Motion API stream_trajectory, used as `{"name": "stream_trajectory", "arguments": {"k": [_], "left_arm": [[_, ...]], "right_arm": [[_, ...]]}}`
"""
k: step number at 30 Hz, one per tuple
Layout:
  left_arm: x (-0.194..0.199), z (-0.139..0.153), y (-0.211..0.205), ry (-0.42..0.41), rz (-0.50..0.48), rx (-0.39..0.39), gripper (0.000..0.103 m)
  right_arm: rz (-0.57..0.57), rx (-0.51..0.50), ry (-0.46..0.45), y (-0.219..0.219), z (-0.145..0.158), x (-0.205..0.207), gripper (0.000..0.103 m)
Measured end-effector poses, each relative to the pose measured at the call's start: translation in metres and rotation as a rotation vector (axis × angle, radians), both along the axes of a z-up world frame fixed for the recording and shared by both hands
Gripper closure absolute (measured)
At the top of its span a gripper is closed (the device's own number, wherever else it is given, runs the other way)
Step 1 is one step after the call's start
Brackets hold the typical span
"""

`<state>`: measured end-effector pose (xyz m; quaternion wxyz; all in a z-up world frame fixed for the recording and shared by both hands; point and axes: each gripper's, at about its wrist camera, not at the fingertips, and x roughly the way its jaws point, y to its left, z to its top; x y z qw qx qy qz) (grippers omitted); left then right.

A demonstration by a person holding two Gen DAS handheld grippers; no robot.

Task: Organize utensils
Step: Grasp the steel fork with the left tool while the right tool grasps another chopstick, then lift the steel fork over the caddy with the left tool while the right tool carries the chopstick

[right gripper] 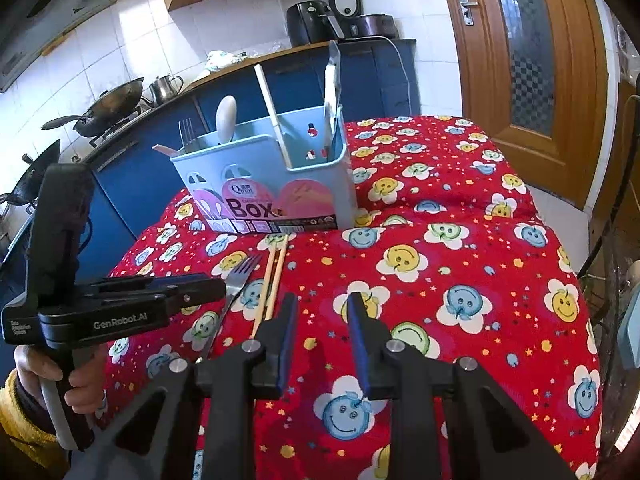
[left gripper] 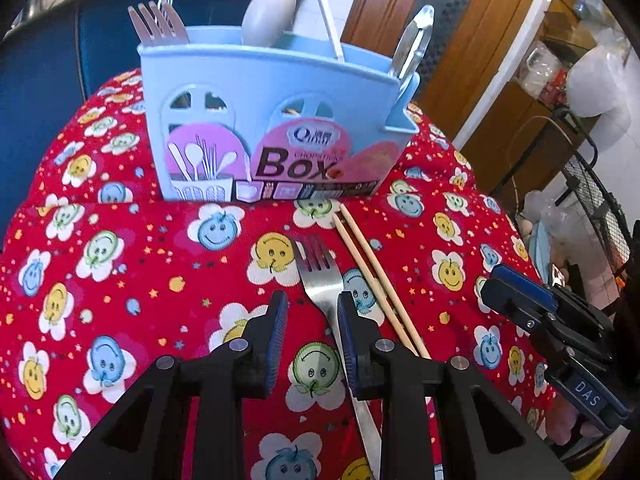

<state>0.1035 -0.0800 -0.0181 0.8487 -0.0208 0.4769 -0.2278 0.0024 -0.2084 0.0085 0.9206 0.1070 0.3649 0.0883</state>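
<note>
A steel fork (left gripper: 320, 276) lies on the red smiley cloth (left gripper: 120, 272), tines toward a light blue utensil box (left gripper: 272, 120). My left gripper (left gripper: 312, 308) is open just above the fork's neck, one finger on each side. A pair of wooden chopsticks (left gripper: 376, 276) lies just right of the fork. The box holds forks, a spoon, a white stick and tongs. In the right wrist view the box (right gripper: 268, 176), fork (right gripper: 240, 276) and chopsticks (right gripper: 274, 280) show ahead left. My right gripper (right gripper: 322, 304) is open and empty above the cloth.
A blue kitchen counter (right gripper: 304, 68) with appliances and woks stands behind the table. A wooden door (right gripper: 528, 60) is at the right. A wire rack (left gripper: 592, 200) stands past the table's right edge. The left gripper's body (right gripper: 120, 300) is at the left.
</note>
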Motion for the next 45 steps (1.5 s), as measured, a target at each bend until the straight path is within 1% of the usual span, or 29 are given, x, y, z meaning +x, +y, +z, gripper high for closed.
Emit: {"name": "stream_trajectory", "arguments": {"k": [5, 8, 12, 14, 16, 17, 20, 27, 34, 38, 45], "left_arm": [[0.005, -0.008, -0.007, 0.046, -0.009, -0.003, 0.077], [0.006, -0.008, -0.010, 0.047, -0.013, 0.006, 0.077], [0.007, -0.008, -0.014, 0.067, -0.012, -0.015, 0.077], [0.006, -0.008, -0.015, 0.067, -0.006, -0.019, 0.080], [0.007, -0.010, -0.015, 0.080, -0.005, -0.036, 0.089], [0.007, -0.011, -0.015, 0.087, -0.004, -0.046, 0.091], [0.006, -0.013, -0.016, 0.094, 0.000, -0.069, 0.093], [0.001, -0.009, -0.012, 0.072, -0.008, -0.095, 0.101], [-0.005, 0.002, 0.005, 0.023, 0.004, -0.109, 0.101], [-0.008, 0.007, 0.015, -0.017, 0.012, -0.091, 0.101], [-0.010, 0.014, 0.031, -0.087, 0.038, -0.040, 0.101]], "right_arm": [[0.029, 0.000, 0.008, -0.002, -0.003, 0.002, 0.075], [0.045, 0.000, 0.011, -0.004, -0.004, 0.004, 0.075], [0.059, 0.008, 0.014, -0.008, -0.006, 0.006, 0.075], [0.063, 0.013, 0.019, -0.010, -0.008, 0.007, 0.075], [0.066, 0.015, 0.026, -0.012, -0.010, 0.009, 0.075], [0.069, 0.016, 0.030, -0.013, -0.011, 0.010, 0.075], [0.078, 0.013, 0.037, -0.013, -0.011, 0.011, 0.075], [0.092, 0.017, 0.058, -0.008, -0.009, 0.015, 0.075], [0.126, 0.022, 0.123, 0.005, -0.009, 0.023, 0.075], [0.145, 0.042, 0.165, 0.013, -0.010, 0.028, 0.075], [0.170, 0.029, 0.225, 0.030, -0.013, 0.038, 0.075]]}}
